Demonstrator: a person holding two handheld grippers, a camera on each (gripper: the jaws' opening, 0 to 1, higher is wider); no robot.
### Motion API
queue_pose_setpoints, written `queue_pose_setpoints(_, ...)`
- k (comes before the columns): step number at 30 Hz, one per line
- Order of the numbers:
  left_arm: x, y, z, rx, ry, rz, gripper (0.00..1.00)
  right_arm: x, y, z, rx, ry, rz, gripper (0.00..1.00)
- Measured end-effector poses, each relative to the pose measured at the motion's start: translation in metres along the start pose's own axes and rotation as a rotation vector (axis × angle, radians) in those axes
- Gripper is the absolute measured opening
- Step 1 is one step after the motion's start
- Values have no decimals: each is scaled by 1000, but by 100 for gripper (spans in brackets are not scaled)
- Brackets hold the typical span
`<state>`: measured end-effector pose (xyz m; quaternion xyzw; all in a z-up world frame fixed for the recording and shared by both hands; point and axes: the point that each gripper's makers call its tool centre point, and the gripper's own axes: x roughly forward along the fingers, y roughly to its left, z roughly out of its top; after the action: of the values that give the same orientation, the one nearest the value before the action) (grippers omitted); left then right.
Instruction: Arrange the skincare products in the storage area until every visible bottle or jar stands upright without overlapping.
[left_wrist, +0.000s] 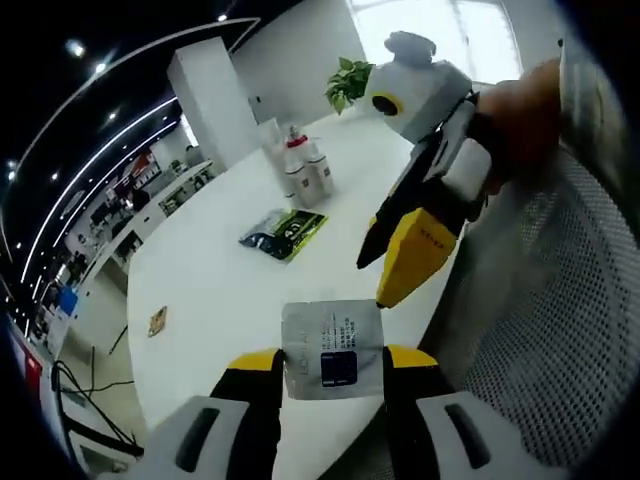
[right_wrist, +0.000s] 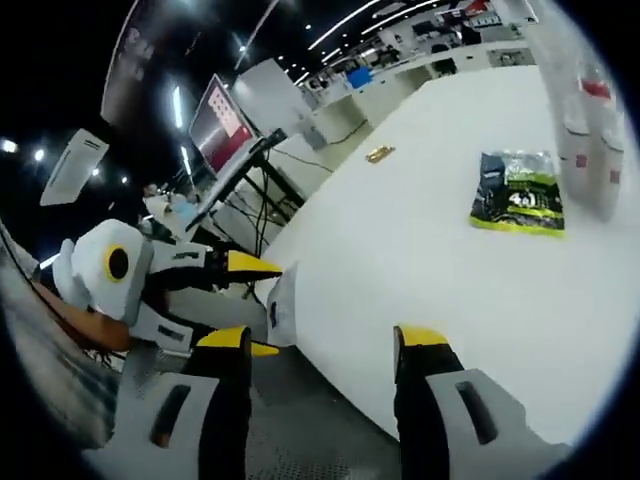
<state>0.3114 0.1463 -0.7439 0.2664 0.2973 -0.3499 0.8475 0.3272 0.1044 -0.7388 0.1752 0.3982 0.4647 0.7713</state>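
A silver skincare sachet (left_wrist: 332, 350) sits pinched between the left gripper's (left_wrist: 331, 362) yellow-tipped jaws, at the white table's (left_wrist: 230, 290) near edge. Bottles (left_wrist: 303, 165) stand clustered further back w/ a green-black packet (left_wrist: 284, 233) just in front. Right gripper (right_wrist: 326, 345) hovers wide open, holding nothing, over the table edge.

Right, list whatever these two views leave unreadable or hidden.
- Sachet in the left gripper: print too small in the left gripper view; seen edge-on in the right gripper view.
- Bottles: far, labels unreadable; blurred and cut off by the edge in the right gripper view.
- Small item on the table: too small to identify.
- Green packet: text illegible.
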Motion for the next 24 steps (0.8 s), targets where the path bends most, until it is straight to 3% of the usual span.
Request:
queue_pose_setpoints(5, 0, -9, 1, 71, -4, -29, 40, 11, -1, -4, 48, 9, 18, 42)
queue_pose_setpoints(12, 0, -16, 2, 131, -10, -50, 40, 23, 14, -16, 54, 102, 90, 15)
queue_pose_setpoints(14, 0, -18, 1, 142, -9, -62, 40, 25, 18, -15, 66, 101, 107, 8)
queue_pose_setpoints(16, 0, -19, 3, 145, -15, -67, 40, 21, 27, -14, 22, 98, 151, 1)
queue_pose_setpoints(19, 0, -17, 7, 81, -46, -83, 41, 16, 23, -10, -15, 78, 130, 0)
queue_pose_setpoints(22, -2, -7, 10, -81, -79, -92, 42, 11, 16, 2, -8, 25, 97, 0)
queue_pose_setpoints(24, -5, 0, 12, -185, -103, -99, 45, 5, 16, 17, 13, -47, 92, 0)
